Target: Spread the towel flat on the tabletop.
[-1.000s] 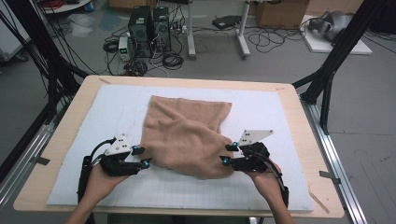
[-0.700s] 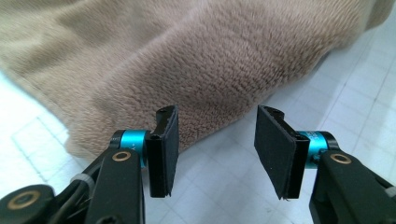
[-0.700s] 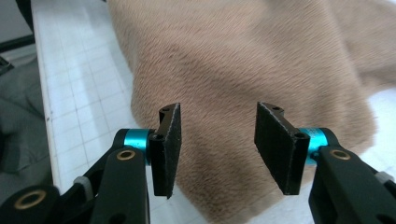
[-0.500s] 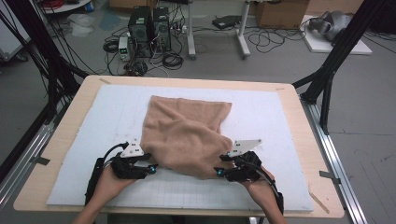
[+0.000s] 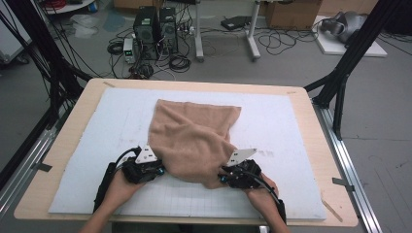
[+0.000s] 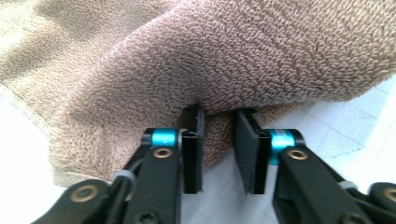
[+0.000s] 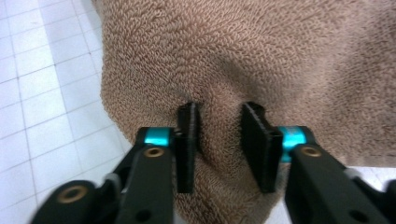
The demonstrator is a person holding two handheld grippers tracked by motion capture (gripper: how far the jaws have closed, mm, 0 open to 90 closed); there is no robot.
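Gripping the tan towel (image 5: 194, 138), which lies rumpled on the white surface (image 5: 291, 121), left tool (image 6: 219, 140) and right tool (image 7: 219, 140) have just been closing on pinched near-edge folds; next lift should rise evenly, both pinches deep, avoiding slip.

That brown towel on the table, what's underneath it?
The towel lies on a white gridded mat over a wooden table. Whether anything else lies beneath is hidden by the cloth. Both grippers pinch its near edge.
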